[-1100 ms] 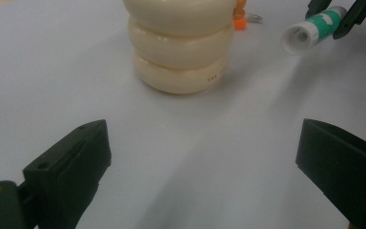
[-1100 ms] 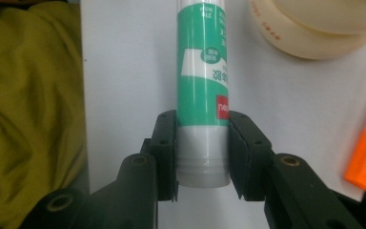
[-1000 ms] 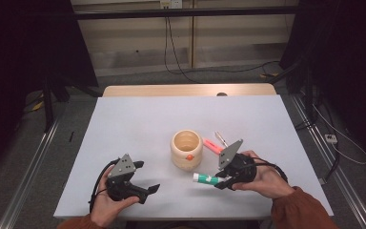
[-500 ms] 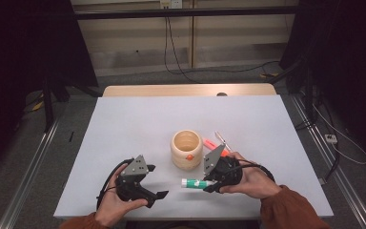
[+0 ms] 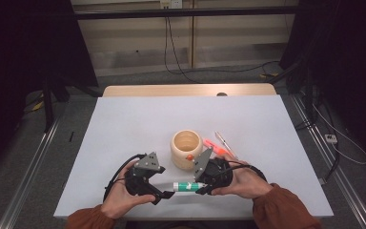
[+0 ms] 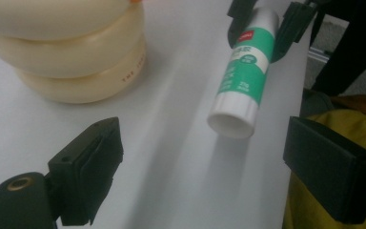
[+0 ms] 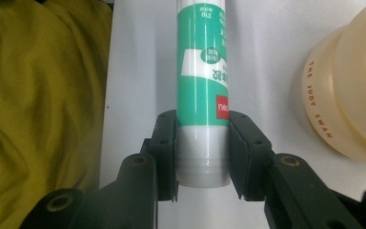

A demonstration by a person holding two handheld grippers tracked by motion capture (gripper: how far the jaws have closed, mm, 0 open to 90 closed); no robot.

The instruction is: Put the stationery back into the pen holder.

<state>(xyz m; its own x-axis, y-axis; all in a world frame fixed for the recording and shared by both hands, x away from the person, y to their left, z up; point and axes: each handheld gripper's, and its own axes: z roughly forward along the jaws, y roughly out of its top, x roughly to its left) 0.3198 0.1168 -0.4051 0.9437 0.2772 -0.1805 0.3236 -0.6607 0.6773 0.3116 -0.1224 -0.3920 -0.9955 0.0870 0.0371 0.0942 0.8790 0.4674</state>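
Note:
A green and white glue stick (image 5: 187, 185) hangs level just over the table's front edge. My right gripper (image 5: 202, 187) is shut on its white end (image 7: 204, 157), and both pads press its sides. The stick's other white end (image 6: 232, 119) points at my left gripper (image 5: 162, 192). That gripper is open, and its jaws have just been closing a little. Its two black fingertips (image 6: 93, 157) stand wide, with the stick's end just ahead of them and nothing between the pads. A cream wooden pot (image 5: 187, 149) stands right behind both grippers.
A pink marker (image 5: 214, 144) and a thin pale pen (image 5: 225, 143) lie right of the pot. The white table (image 5: 138, 124) reaches far back to a wooden strip. Yellow-green clothing (image 7: 38, 95) shows past the front edge. Cables trail from both grippers.
The two hands have come together at the front edge. The right gripper carried the glue stick leftward and the left gripper moved right, so the stick's end now nearly meets the left jaws.

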